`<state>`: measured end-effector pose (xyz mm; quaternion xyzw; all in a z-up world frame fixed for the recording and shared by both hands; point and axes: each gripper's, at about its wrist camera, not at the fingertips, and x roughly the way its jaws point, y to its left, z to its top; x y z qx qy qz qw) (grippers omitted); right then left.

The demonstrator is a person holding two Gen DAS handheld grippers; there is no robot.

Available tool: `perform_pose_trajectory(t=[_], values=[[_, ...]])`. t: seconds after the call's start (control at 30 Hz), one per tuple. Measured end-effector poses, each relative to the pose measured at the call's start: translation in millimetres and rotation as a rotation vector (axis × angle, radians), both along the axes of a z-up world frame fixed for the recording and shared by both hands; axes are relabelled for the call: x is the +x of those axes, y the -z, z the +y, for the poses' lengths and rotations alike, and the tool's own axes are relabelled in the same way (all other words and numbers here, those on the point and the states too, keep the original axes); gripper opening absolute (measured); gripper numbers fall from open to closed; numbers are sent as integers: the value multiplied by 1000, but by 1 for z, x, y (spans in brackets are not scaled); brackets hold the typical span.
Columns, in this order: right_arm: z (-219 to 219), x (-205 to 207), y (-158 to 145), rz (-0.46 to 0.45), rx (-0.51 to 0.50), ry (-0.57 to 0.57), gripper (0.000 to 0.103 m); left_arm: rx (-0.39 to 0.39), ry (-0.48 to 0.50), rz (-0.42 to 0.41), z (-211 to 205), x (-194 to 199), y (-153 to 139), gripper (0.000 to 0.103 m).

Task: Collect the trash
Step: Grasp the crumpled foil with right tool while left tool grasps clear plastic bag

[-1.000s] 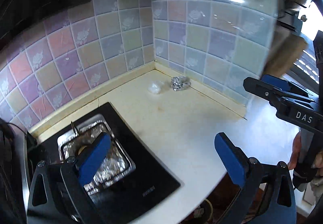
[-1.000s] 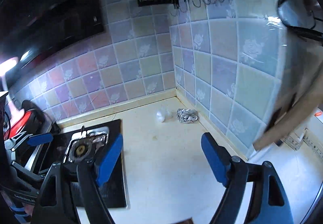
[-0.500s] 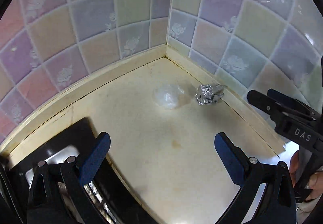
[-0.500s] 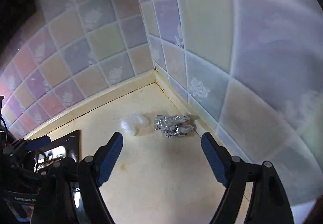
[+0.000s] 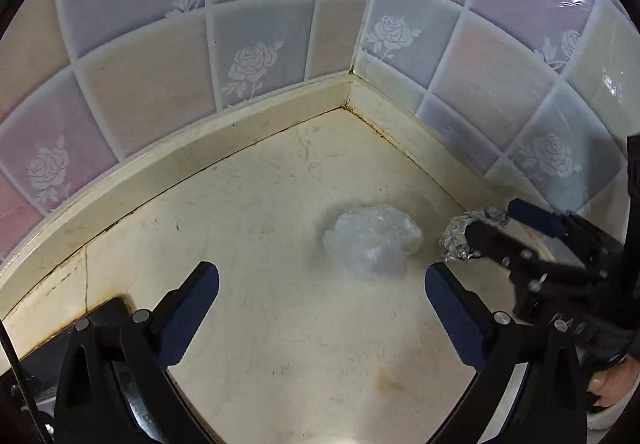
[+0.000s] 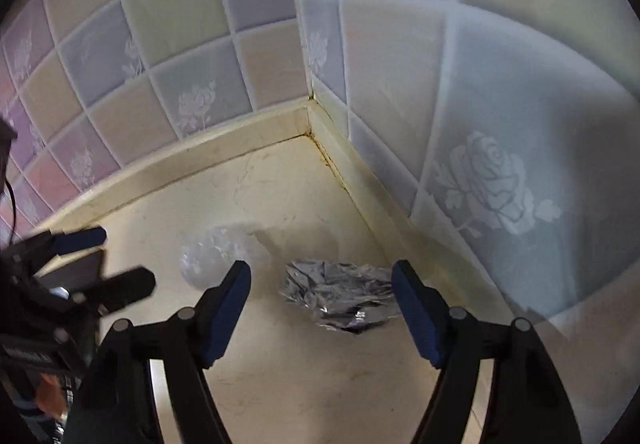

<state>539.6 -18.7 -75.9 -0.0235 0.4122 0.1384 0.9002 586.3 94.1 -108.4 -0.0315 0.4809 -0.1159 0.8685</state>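
Two pieces of trash are seen on the cream stone table point(image 5: 280, 324), in the tiled corner. A crumpled ball of silver aluminium foil point(image 6: 340, 294) lies at lower centre of the right wrist view, close beside the raised edge strip below the pastel rose-patterned wall tiles point(image 6: 480, 123). A crumpled wad of clear plastic film point(image 5: 372, 240) lies right of centre in the left wrist view, just beside the foil, apart from it.

The right tongs point(image 6: 322, 304) are spread; their jaws have just been closing a little, with the foil ball between the blue pads but not yet pressed. The left tongs point(image 5: 322, 308) are spread wide and empty, the plastic wad lying just beyond the tips, nearer the right pad.

Handling, as judged: both pieces are taken to be very light and easily crushed. The foil should keep its shape under a pinch and is best taken across its bulky middle. The film is soft, springy and likely slippery; a deep pinch through the thickest part of the wad is advised.
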Motion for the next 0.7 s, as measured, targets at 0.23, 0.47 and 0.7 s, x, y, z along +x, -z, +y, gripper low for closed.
perform_pose_trajectory(t=[0.23,0.47,0.7], values=[[-3,-7,6,-19,-36,-17,46,-59,18,16,-4,15,7,102],[-2,-13,20,45,-10,-60,37,-73,18,45,-24,29,24,102],[-20,-12,12,87,109,-34,38,-65,28,75,-42,36,43,82]])
